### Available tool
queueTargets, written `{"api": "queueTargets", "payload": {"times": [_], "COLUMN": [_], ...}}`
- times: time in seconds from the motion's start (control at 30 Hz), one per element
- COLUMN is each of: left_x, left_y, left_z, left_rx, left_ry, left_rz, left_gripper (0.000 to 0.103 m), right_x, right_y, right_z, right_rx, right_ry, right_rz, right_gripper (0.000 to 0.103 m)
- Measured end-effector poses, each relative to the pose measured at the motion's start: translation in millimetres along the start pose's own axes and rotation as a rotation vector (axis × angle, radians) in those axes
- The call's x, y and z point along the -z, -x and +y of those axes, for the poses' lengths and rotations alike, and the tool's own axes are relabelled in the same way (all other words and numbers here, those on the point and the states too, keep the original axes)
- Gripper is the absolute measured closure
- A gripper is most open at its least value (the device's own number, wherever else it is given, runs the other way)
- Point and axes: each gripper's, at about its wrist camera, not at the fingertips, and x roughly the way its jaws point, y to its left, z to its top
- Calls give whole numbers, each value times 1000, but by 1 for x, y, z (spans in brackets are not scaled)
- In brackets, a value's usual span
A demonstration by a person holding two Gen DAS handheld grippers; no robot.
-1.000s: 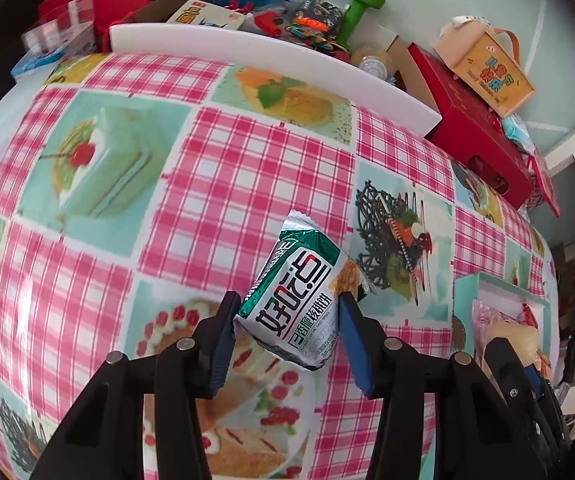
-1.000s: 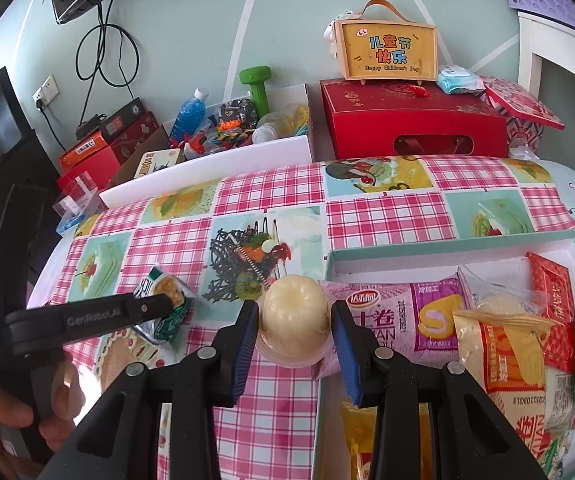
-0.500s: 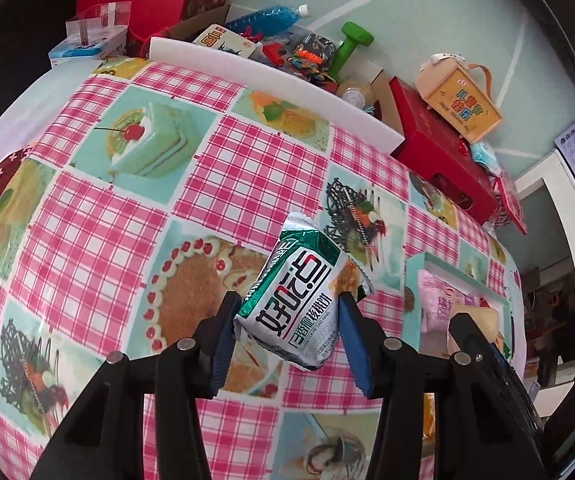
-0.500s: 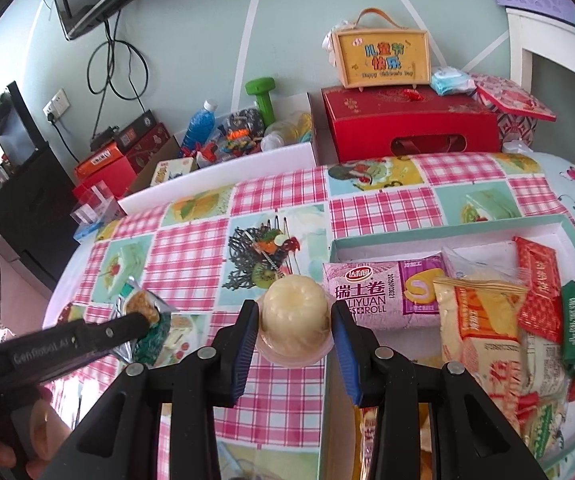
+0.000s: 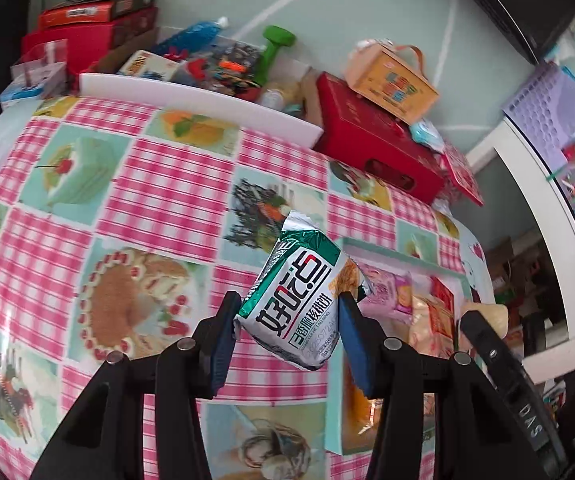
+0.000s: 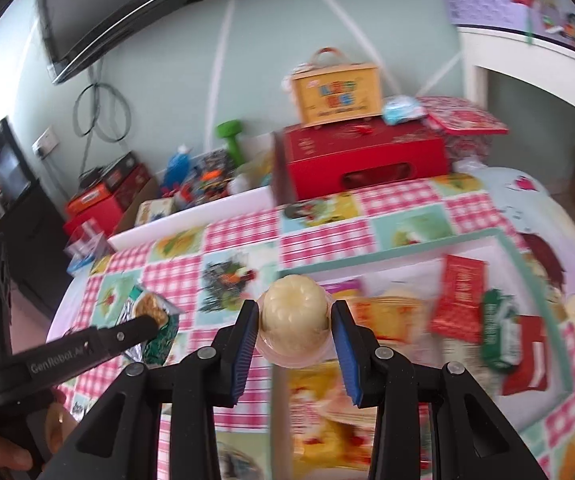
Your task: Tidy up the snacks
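While the left claw (image 5: 287, 322) pinches a light, crushable green-and-white foil snack packet (image 5: 297, 300) mid-body, the right claw (image 6: 293, 326) pinches a slippery, soft pale-yellow jelly cup (image 6: 293, 320) at its rim, tray (image 6: 391, 245) at two o'clock.

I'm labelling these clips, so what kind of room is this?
Probably a lived-in home room: a table under a cake-print checked tablecloth, a wall-mounted screen, and gift boxes, bottles and a green dumbbell piled along the wall.

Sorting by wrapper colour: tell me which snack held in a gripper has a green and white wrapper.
The green and white foil snack packet clamped in the left gripper. The right gripper holds a pale yellow pudding cup, with no such wrapper.
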Motion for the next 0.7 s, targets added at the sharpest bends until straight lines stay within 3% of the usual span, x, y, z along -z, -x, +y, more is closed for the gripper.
{"api": "queueTargets", "payload": {"times": [0.3,0.7], "left_x": [26,37], "left_y": [-43,-76], "left_z": [-56,-97], "left_rx": [30,46], "left_ry": [-140,-226], "left_rz": [83,106], "left_gripper": [53,53], "right_x": [-4,3], "right_y": [4,-14], "right_z": [-73,-97], "right_rx": [110,111], "right_ry": [-154,-197], "right_rz": [10,71], "right_gripper": [63,63]}}
